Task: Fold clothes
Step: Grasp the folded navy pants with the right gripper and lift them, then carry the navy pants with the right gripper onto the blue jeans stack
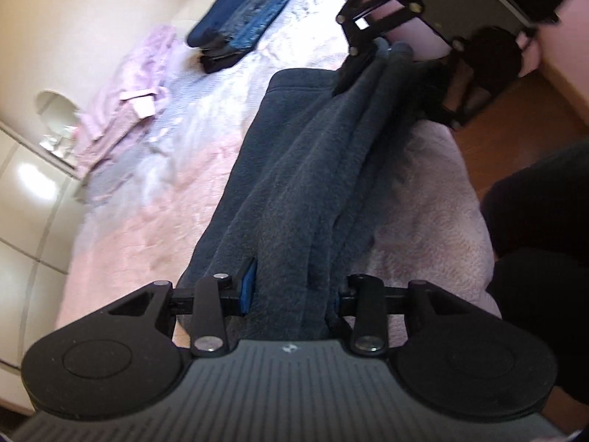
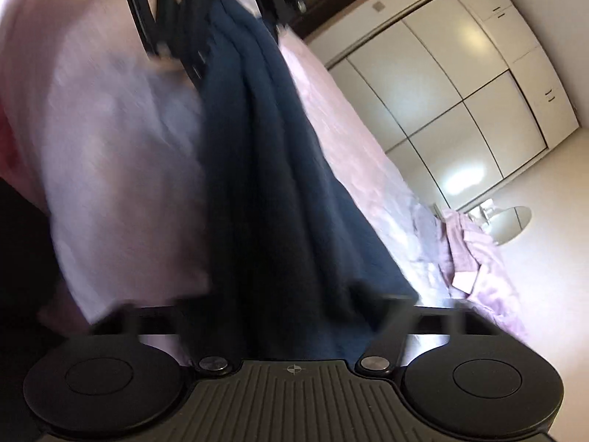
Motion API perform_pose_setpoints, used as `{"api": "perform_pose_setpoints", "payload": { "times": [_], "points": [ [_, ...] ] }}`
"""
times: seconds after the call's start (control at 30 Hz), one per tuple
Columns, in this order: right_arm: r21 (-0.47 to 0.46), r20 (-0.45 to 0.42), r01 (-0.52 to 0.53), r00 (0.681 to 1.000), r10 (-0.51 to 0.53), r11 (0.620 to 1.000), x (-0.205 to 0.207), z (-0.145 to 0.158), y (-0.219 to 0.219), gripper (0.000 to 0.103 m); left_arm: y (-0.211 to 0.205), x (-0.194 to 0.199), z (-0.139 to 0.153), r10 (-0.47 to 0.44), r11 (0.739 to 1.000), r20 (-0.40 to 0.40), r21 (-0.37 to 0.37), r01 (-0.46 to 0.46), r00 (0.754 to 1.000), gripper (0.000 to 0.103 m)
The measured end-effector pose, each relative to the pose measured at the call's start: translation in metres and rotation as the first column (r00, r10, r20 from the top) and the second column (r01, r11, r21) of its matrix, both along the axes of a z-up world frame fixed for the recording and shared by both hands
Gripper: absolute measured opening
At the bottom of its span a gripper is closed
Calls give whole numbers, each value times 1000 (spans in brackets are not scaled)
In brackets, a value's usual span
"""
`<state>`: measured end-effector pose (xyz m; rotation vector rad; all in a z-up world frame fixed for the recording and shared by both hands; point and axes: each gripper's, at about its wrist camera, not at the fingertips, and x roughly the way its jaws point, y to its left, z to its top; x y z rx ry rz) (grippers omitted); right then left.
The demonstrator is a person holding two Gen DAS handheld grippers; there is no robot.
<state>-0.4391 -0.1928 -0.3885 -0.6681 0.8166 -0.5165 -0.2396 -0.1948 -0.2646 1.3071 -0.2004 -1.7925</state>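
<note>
Garment: a dark grey-blue fleece (image 1: 294, 169) hung stretched between the 2 tongs, bunched lengthwise into folds, above the bed (image 1: 147, 191).
Left tongs (image 1: 291, 294): clamped on 1 end of the fleece, cloth packed between the blue pads.
Right tongs (image 2: 279, 313): the fleece ran in between the jaws; blur hid the pads, so I could not tell whether they pressed on it.
Bed: pink cover; a folded stack of jeans (image 1: 246, 14) lay at the far end, a pink garment (image 1: 125, 88) by the edge, both well apart from the fleece.
Step, as judged: carrying the stretched fleece down to lay it flat.
Risk 1: a loose right hold could let that end drop and undo the fold.
Risk 2: the bunched folds could land as creases unless spread.
Risk 3: uneven lowering could skew the edges.
</note>
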Motion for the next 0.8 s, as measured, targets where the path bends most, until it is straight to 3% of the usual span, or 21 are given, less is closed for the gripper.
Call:
{"api": "perform_pose_setpoints", "payload": {
  "times": [0.03, 0.17, 0.3, 0.43, 0.63, 0.8],
  "points": [
    [33, -3, -12, 1000, 12, 999, -1, 6, -8, 39, -3, 2, 3, -13, 1000, -5, 23, 13, 1000, 32],
    [169, -49, -18, 998, 26, 985, 1, 36, -36, 33, -15, 8, 29, -42, 992, -19, 114, 44, 999, 29],
    [292, -115, 9, 993, 25, 956, 10, 92, -59, 31, -40, 15, 88, -31, 976, -52, 212, 41, 998, 28],
    [384, -182, 47, 983, 26, 922, 20, 169, -78, 31, -62, 19, 161, -33, 954, -114, 292, 65, 993, 28],
    [412, -225, 149, 973, -59, 899, 5, 275, -99, 31, -104, -3, 236, -153, 948, -138, 261, 185, 979, 28],
    [350, -221, 258, 957, -188, 901, -24, 325, -138, 31, -169, -48, 268, -277, 941, -127, 164, 295, 952, 28]
  ]
}}
